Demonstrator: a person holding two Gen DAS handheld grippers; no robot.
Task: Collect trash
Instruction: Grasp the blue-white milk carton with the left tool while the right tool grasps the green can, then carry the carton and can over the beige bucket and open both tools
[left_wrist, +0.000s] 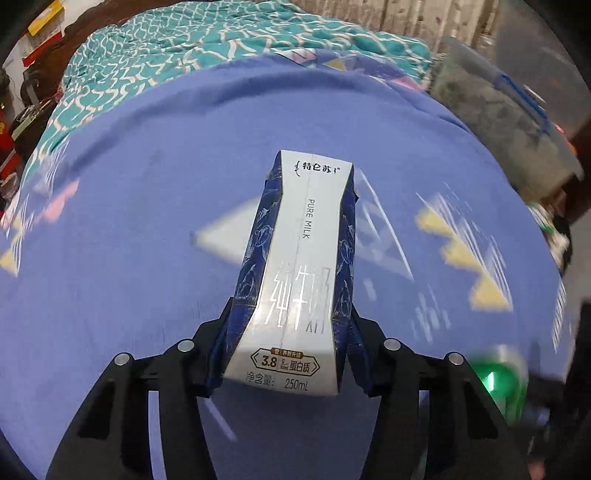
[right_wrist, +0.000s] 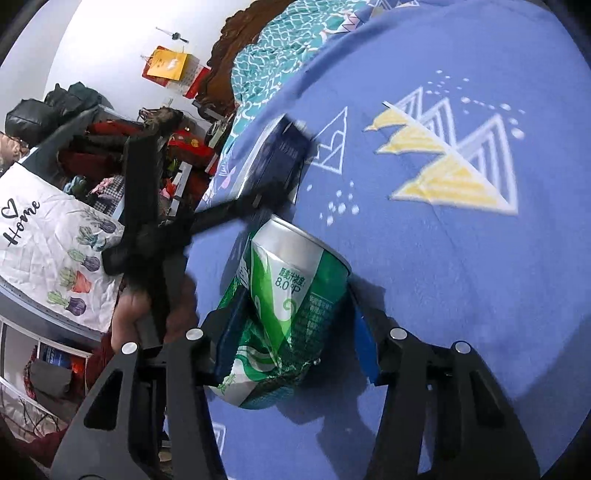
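Through my left wrist camera I see my left gripper (left_wrist: 288, 354) clamped on a milk carton (left_wrist: 299, 273), its pads pressing both dark blue sides, which bow inward. The carton points away from me above a blue bedsheet (left_wrist: 129, 221) with triangle prints. A teal patterned blanket (left_wrist: 192, 40) lies beyond, and a blurred green can (left_wrist: 506, 380) shows at lower right.
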